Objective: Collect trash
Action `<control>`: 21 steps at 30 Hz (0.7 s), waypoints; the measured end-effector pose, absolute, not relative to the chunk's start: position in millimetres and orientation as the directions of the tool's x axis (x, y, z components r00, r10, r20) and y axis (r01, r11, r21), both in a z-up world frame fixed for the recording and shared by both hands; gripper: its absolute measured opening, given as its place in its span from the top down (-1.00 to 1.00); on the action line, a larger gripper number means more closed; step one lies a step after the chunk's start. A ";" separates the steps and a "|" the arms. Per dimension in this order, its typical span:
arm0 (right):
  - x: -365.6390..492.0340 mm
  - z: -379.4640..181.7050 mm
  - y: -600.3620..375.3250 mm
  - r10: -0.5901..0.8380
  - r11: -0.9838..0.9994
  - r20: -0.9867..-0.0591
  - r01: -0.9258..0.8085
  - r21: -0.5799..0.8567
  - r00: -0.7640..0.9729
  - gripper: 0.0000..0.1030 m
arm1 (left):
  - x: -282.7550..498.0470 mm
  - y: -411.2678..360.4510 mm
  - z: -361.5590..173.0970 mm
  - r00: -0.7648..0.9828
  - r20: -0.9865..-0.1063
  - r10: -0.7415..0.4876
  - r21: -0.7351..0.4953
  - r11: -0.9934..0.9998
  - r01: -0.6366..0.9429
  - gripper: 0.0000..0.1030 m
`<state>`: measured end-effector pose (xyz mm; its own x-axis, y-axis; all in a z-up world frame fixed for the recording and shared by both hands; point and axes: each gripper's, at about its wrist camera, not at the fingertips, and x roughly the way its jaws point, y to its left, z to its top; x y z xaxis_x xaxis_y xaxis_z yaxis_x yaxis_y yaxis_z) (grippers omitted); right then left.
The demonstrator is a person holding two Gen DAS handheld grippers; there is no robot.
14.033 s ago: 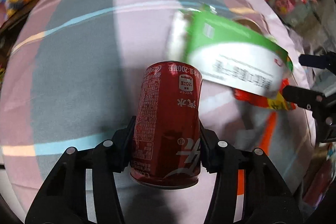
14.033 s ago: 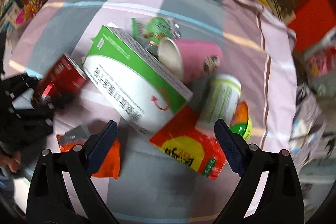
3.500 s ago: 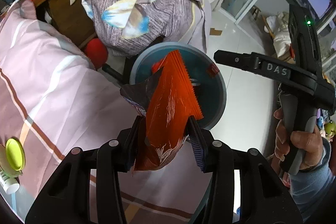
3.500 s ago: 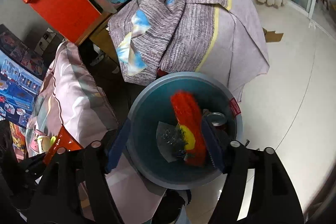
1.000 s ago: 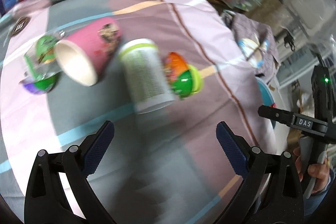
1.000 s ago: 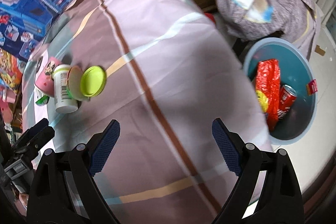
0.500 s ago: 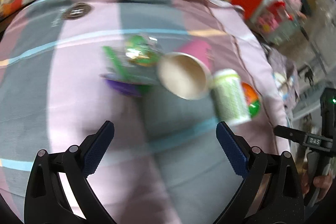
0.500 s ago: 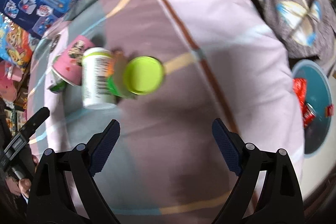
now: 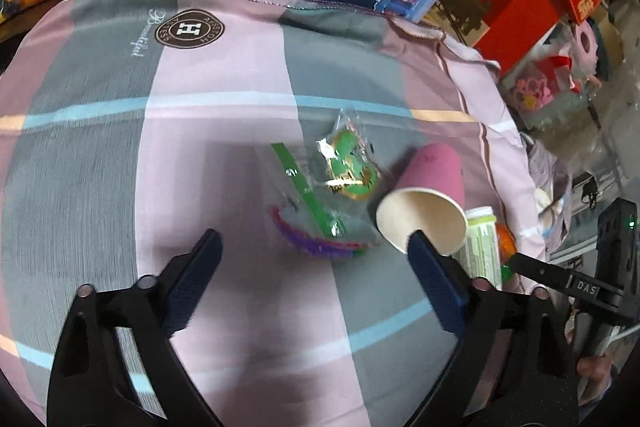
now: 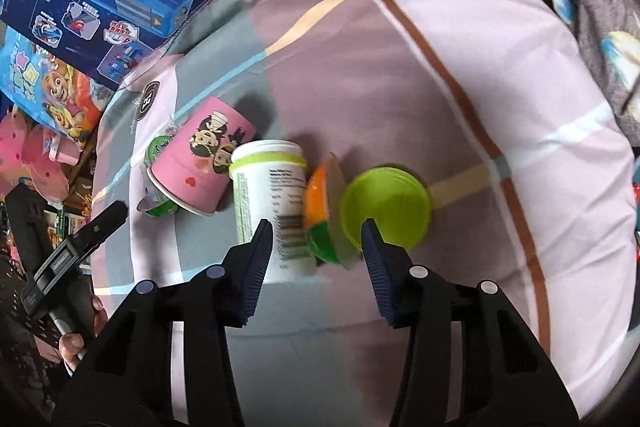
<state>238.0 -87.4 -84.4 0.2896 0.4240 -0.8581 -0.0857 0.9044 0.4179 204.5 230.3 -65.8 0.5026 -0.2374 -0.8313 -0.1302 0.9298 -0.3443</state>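
Pink paper cup (image 9: pixel 430 197) lying centre-right on your bed sheet (image 9: pixel 224 131), white bottle (image 10: pixel 272 203) beside it, your left gripper (image 9: pixel 312 259) and right gripper (image 10: pixel 316 239) both closing, empty.

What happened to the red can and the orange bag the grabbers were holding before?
Both are gone from the bed; the left gripper let them go and hangs empty, jaws closing, over the clear wrapper. The right gripper is closing around the orange-green cup. The pink cup and white bottle remain on the bedsheet.
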 end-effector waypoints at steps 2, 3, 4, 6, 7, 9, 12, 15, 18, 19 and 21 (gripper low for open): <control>242.0 -87.7 -82.8 0.429 0.903 -0.859 -0.091 0.421 0.279 0.53 | 209.6 229.2 -71.6 0.484 -0.842 -0.240 -0.340 0.931 -0.131 -0.36; 242.8 -88.8 -82.7 0.427 0.903 -0.860 -0.089 0.420 0.281 0.60 | 210.4 228.2 -76.2 0.471 -0.848 -0.243 -0.338 0.933 -0.128 -0.19; 243.4 -90.1 -81.6 0.427 0.904 -0.860 -0.088 0.419 0.280 0.65 | 210.3 226.2 -79.7 0.460 -0.853 -0.246 -0.334 0.935 -0.120 -0.13; 243.8 -95.2 -81.0 0.439 0.898 -0.859 -0.083 0.433 0.265 0.66 | 207.5 220.6 -86.5 0.440 -0.862 -0.254 -0.327 0.940 -0.097 0.01; 243.6 -98.1 -80.0 0.445 0.894 -0.858 -0.083 0.440 0.255 0.68 | 205.4 217.3 -89.8 0.429 -0.865 -0.259 -0.325 0.942 -0.086 0.03; 240.5 -100.9 -77.5 0.454 0.891 -0.858 -0.093 0.445 0.241 0.84 | 201.1 212.3 -95.7 0.414 -0.871 -0.265 -0.321 0.945 -0.070 0.11; 232.7 -100.3 -71.7 0.459 0.888 -0.857 -0.124 0.442 0.232 0.91 | 193.9 204.0 -96.2 0.410 -0.871 -0.270 -0.315 0.948 -0.043 0.22; 224.5 -97.6 -70.9 0.468 0.884 -0.853 -0.136 0.448 0.231 0.91 | 187.2 194.0 -97.1 0.397 -0.876 -0.274 -0.305 0.952 -0.015 0.53; 217.1 -95.2 -76.5 0.465 0.885 -0.853 -0.129 0.447 0.238 0.91 | 177.6 185.2 -97.2 0.399 -0.881 -0.253 -0.279 0.960 -0.008 0.77; 214.6 -94.6 -79.2 0.460 0.888 -0.854 -0.121 0.444 0.242 0.91 | 174.0 183.6 -96.0 0.407 -0.881 -0.241 -0.269 0.963 -0.013 0.77; 210.3 -95.1 -84.8 0.466 0.885 -0.851 -0.107 0.454 0.242 0.91 | 167.2 181.2 -93.4 0.416 -0.880 -0.230 -0.261 0.965 -0.019 0.77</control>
<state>210.3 -84.8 -95.1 0.2420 0.4658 -0.8511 -0.1065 0.8847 0.4539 167.2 181.2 -93.4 0.4163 -0.2299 -0.8796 -0.0189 0.9651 -0.2612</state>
